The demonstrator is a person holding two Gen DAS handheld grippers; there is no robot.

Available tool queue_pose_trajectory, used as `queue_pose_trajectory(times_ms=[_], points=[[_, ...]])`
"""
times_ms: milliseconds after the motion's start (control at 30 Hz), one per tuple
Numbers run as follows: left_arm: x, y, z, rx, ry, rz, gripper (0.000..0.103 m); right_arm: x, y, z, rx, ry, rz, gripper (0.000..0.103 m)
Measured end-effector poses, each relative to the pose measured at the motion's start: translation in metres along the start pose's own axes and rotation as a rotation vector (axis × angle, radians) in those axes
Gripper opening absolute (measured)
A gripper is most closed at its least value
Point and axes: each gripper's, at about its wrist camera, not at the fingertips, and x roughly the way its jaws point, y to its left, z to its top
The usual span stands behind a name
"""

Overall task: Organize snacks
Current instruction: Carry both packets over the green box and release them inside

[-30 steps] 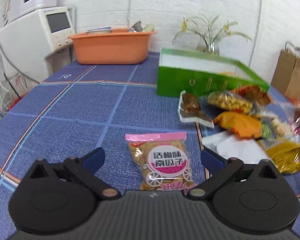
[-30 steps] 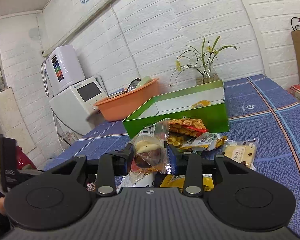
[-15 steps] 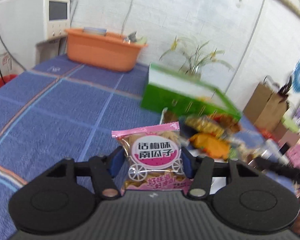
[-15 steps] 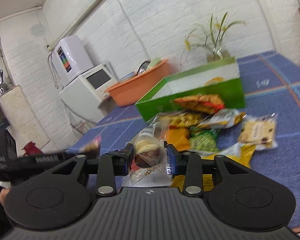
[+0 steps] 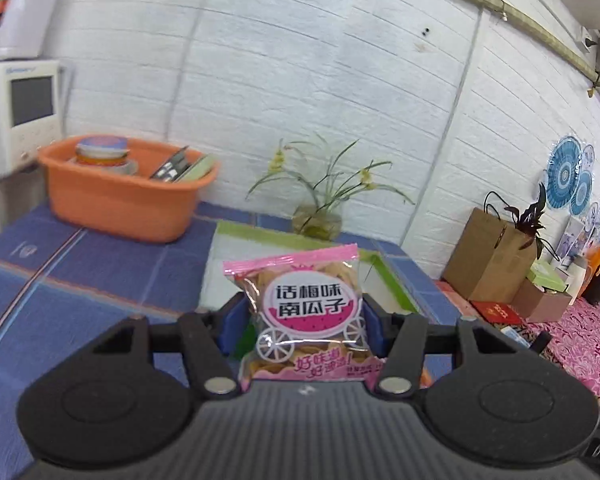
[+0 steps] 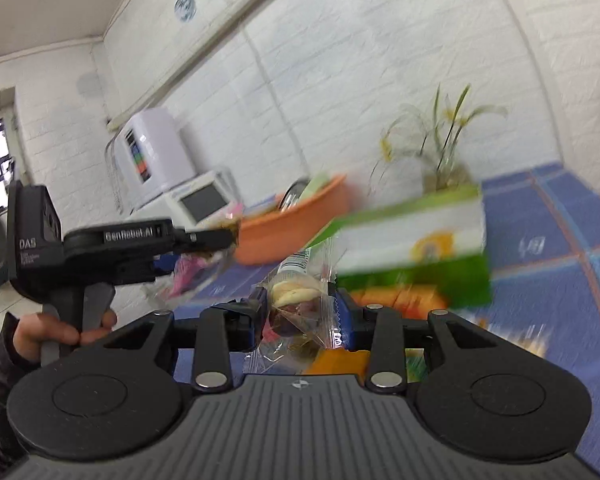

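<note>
My left gripper (image 5: 300, 316) is shut on a pink-edged pumpkin seed packet (image 5: 304, 312) and holds it in the air in front of the open green box (image 5: 384, 276). My right gripper (image 6: 300, 312) is shut on a clear-wrapped snack packet (image 6: 295, 308), lifted above the table. The green box (image 6: 416, 248) lies ahead and to the right, blurred. The left gripper (image 6: 203, 240) with its pink packet also shows at the left of the right wrist view. Other snack packets (image 6: 416, 298) lie blurred below the box.
An orange tub (image 5: 119, 196) with items stands at the back left, beside a white appliance (image 5: 19, 112). A flower vase (image 5: 318, 220) stands behind the box. A brown paper bag (image 5: 488, 256) and small boxes are at the right. The table has a blue cloth (image 5: 79, 280).
My left gripper closed on the pumpkin seed packet, lifted it off the table and carried it toward the green box. My right gripper kept its packet and moved up and closer to the box.
</note>
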Motion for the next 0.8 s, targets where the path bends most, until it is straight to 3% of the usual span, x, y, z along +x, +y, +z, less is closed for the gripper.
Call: queue_pose_trajectory(times_ms=[67,200,300,533,600,633,667,700,733,800], points=[[0.028,-0.01,0.012,0.03,-0.024,0.018,0.057,0.013,-0.016,0.022,0.025,-0.04,-0.048,0.064],[0.084,-0.011,0.016,0.033,-0.035,0.076,0.057,0.055,-0.05,0.048,0.109,-0.009,-0.126,0.064],[0.12,0.006,0.006,-0.019,0.007,0.091,0.057,0.085,-0.062,0.05,0.074,0.036,-0.176,0.064],[0.165,0.029,-0.005,0.008,0.115,0.092,0.058,0.161,-0.074,0.034,0.015,0.186,-0.247,0.064],[0.171,0.036,-0.009,-0.015,0.141,0.088,0.062,0.174,-0.076,0.03,0.006,0.224,-0.253,0.07],[0.173,0.037,-0.01,-0.011,0.143,0.095,0.064,0.177,-0.077,0.028,0.003,0.233,-0.256,0.077],[0.175,0.037,-0.008,-0.007,0.141,0.111,0.065,0.175,-0.076,0.027,0.004,0.228,-0.263,0.09],[0.174,0.038,-0.007,-0.005,0.137,0.124,0.067,0.171,-0.075,0.029,0.013,0.206,-0.256,0.093],[0.171,0.04,-0.006,-0.011,0.132,0.124,0.069,0.166,-0.074,0.03,0.023,0.186,-0.255,0.103],[0.167,0.043,-0.002,-0.026,0.122,0.114,0.071,0.15,-0.07,0.034,0.043,0.141,-0.277,0.103]])
